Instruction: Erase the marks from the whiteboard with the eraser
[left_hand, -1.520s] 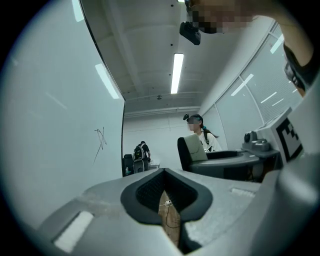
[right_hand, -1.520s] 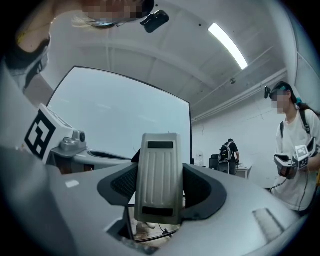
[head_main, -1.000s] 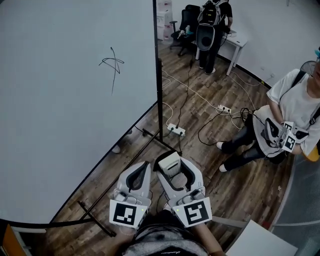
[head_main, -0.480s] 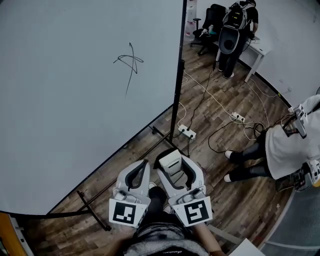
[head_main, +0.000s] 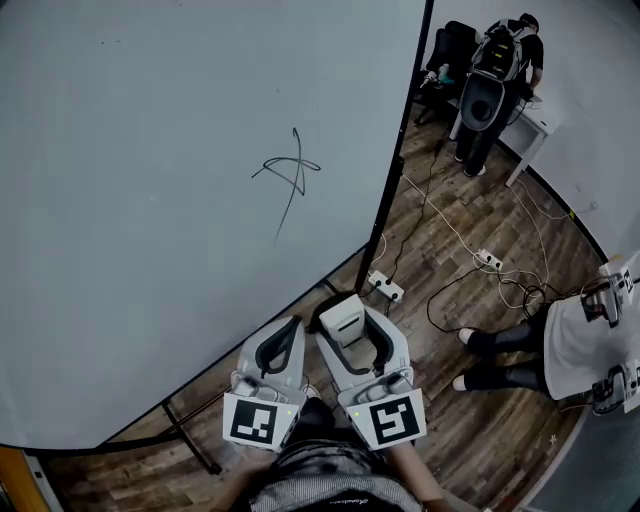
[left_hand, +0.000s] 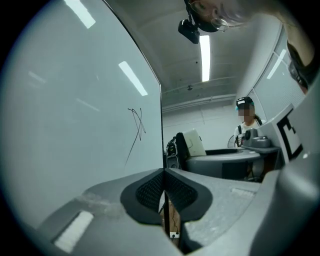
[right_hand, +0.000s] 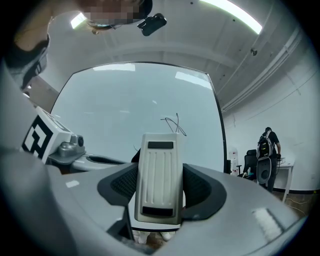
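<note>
A large whiteboard (head_main: 150, 200) stands on the left, with a thin black scribble (head_main: 290, 175) drawn near its right side. The scribble (right_hand: 175, 124) also shows in the right gripper view, and the same scribble (left_hand: 137, 125) in the left gripper view. My right gripper (head_main: 345, 325) is shut on a white eraser (head_main: 341, 322), held low and well short of the board. The eraser (right_hand: 159, 177) sits upright between the dark pads. My left gripper (head_main: 283, 342) is beside it, shut with nothing in it.
The board's black stand (head_main: 190, 440) runs along the wooden floor. A power strip (head_main: 384, 286) and cables (head_main: 470, 250) lie on the floor to the right. One person (head_main: 495, 80) stands at a desk far back, another person (head_main: 570, 345) is at the right edge.
The head view has swung left, so the board and scribble sit further right and lower in frame. Both grippers hold the same pose, eraser still clamped. The person at right slid toward the edge.
</note>
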